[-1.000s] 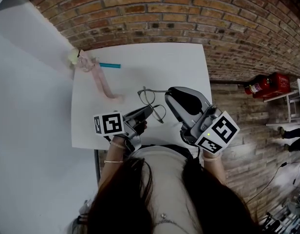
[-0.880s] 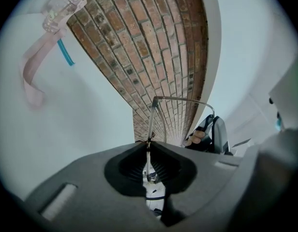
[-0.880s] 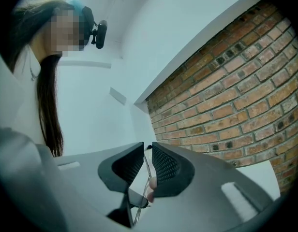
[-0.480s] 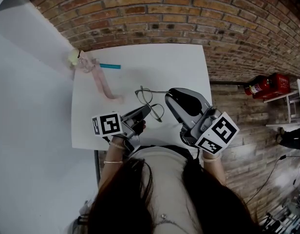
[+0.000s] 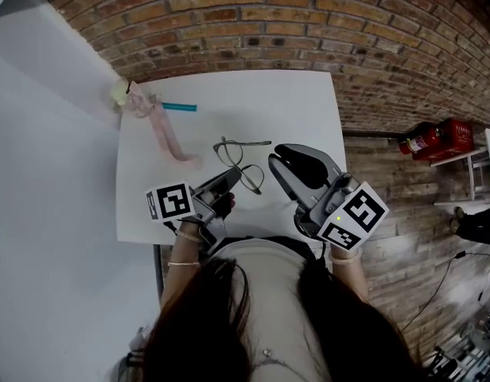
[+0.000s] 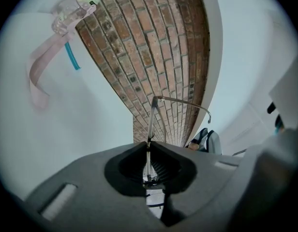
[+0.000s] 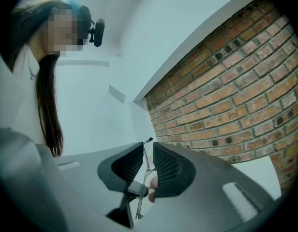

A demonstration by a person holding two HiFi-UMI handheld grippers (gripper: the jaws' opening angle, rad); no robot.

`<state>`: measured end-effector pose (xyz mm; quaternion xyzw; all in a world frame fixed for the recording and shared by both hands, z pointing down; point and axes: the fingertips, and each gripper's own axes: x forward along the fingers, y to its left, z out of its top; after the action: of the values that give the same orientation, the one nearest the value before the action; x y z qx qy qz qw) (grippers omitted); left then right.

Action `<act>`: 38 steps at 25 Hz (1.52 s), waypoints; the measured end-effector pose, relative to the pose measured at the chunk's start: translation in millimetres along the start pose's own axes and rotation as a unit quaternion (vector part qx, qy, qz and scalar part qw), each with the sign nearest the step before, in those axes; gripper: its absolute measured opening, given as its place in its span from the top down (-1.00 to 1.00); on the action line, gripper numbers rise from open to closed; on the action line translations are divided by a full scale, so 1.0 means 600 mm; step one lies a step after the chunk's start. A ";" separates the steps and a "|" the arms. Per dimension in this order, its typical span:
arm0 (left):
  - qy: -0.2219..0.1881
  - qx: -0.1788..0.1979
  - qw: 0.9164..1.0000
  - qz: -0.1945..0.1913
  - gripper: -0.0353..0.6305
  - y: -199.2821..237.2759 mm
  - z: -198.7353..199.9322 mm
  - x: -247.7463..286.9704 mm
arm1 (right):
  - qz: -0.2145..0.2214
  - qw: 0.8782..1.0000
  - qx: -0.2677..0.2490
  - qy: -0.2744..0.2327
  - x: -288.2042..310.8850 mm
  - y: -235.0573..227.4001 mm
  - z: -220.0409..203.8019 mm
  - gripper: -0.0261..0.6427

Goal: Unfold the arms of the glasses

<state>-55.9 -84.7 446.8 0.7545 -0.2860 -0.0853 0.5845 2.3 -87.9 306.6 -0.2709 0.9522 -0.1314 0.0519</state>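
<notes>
Left gripper view: your left claw (image 6: 147,146) pinches the glasses (image 6: 152,117), one arm open beyond its tips. Your right claw (image 7: 148,151), slightly spread, likely has the other arm to do.

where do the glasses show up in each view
Head view: glasses mid-table, one lens rim pinched by the left gripper.
Left gripper view: low centre, rim clamped in the tongs, one arm reaching right.
Right gripper view: thin wire seen in the gap of the right gripper's parted tongs.
Shared landmark: brick wall.
</notes>
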 end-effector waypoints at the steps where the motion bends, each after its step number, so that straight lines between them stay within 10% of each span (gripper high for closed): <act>1: -0.001 -0.001 1.000 0.000 0.83 0.000 0.001 -0.001 | 0.001 1.000 0.000 0.003 0.001 0.001 -0.003 0.75; 38: 0.005 0.084 0.996 0.024 0.83 -0.032 -0.014 0.013 | 0.016 0.993 0.019 0.117 0.059 0.020 -0.124 0.75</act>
<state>-39.2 -79.1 433.2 0.7944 -0.3075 -0.0427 0.5221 -46.6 -80.3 373.9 -0.2377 0.9532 -0.1795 -0.0523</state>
